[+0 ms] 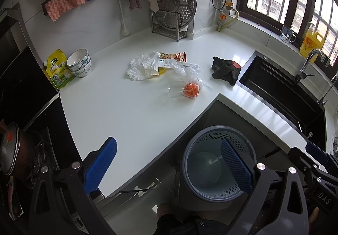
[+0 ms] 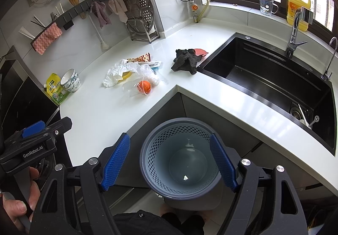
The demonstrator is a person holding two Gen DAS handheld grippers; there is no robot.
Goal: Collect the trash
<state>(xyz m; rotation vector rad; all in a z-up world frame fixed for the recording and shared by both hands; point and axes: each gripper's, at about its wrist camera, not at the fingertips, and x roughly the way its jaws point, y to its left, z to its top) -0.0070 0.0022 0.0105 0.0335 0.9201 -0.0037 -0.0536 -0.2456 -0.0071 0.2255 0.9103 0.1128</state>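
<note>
Trash lies in the middle of the white counter [image 1: 118, 108]: a crumpled white plastic bag [image 1: 143, 66], a red snack wrapper [image 1: 174, 56], a clear bag [image 1: 183, 70] and an orange ball in clear wrap [image 1: 191, 89]. The same pile shows in the right wrist view, with the white bag [image 2: 115, 74] and the orange ball [image 2: 144, 87]. A grey perforated bin [image 1: 213, 163] stands on the floor below the counter corner, also in the right wrist view [image 2: 181, 159]. My left gripper [image 1: 169, 165] is open and empty above the counter edge. My right gripper [image 2: 170, 162] is open and empty above the bin.
A dark rag [image 1: 226, 68] lies beside the black sink [image 1: 281, 91]. Stacked bowls [image 1: 79, 62] and a yellow pouch [image 1: 58, 70] sit at the counter's left. A steamer rack [image 1: 175, 9] stands at the back wall. A pot [image 1: 14, 150] sits on the stove at left.
</note>
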